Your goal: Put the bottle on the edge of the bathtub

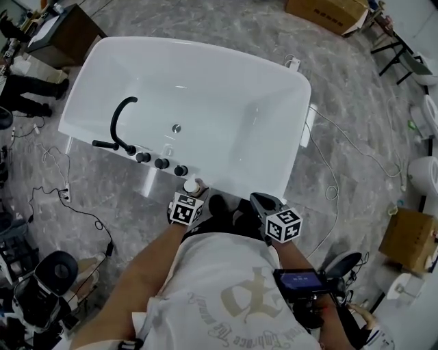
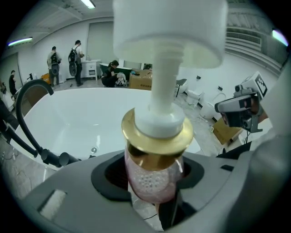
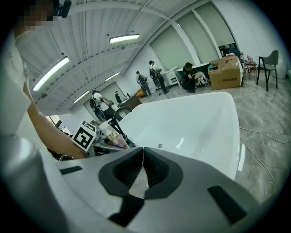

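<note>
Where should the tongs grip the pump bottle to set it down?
The bottle's pink body, below the gold collar, from the side, as the left tongs hold it now: it stands roughly upright and the wide pump head blocks the top.

A grey marbled floor (image 1: 356, 96) is seen; a brown cardboard box (image 1: 327, 12) is placed on it; long ceiling lamps (image 3: 124, 38) are lit.

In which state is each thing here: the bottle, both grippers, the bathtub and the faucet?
bottle: gripped at its body, pump head on.
left gripper: shut on the bottle.
right gripper: shut, jaws together, nothing between them.
bathtub: empty, no water seen.
faucet: no water running.
</note>
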